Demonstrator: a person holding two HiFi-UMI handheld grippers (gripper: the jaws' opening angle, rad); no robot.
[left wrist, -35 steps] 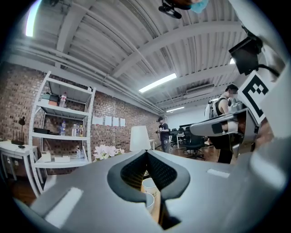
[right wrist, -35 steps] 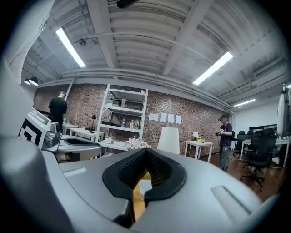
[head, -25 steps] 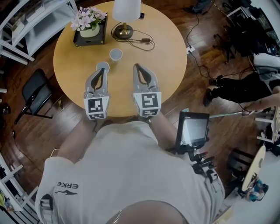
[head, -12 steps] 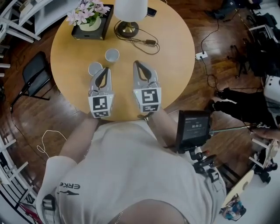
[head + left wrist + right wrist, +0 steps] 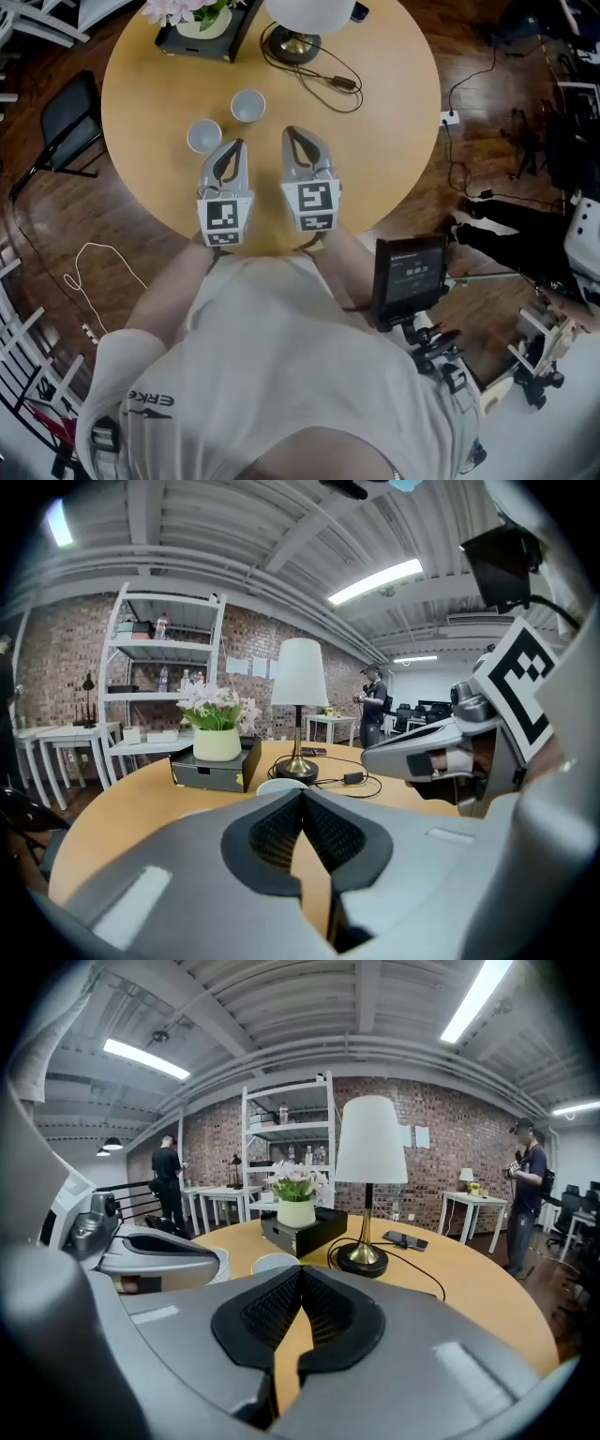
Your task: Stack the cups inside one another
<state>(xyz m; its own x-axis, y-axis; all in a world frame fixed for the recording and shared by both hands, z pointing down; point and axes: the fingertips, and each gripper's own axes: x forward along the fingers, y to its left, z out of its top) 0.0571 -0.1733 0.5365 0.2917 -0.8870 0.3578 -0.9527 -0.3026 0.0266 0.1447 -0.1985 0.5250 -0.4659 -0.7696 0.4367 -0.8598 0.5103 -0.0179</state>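
Two small white cups stand upright and apart on the round wooden table [image 5: 375, 159]. The left cup [image 5: 204, 135] is just left of my left gripper [image 5: 235, 144]. The far cup [image 5: 247, 105] stands beyond the gap between both grippers. My right gripper [image 5: 292, 132] is beside the left one, to the right of the cups. Both hold nothing, jaws pressed together. In the left gripper view the shut tips [image 5: 302, 790] half hide one cup's rim [image 5: 277, 785]. In the right gripper view the shut tips [image 5: 300, 1270] point past a cup [image 5: 273, 1262].
At the table's far side are a white-shaded lamp [image 5: 309, 11] on a brass base [image 5: 298, 45], its cable [image 5: 339, 81] and a flower pot in a black box [image 5: 197, 26]. A black chair [image 5: 58, 122] stands left of the table. A person [image 5: 527, 1194] stands at the far right.
Both grippers have come down toward the table top and now sit closer to the two cups. Their jaws stayed shut and the cups have not moved.
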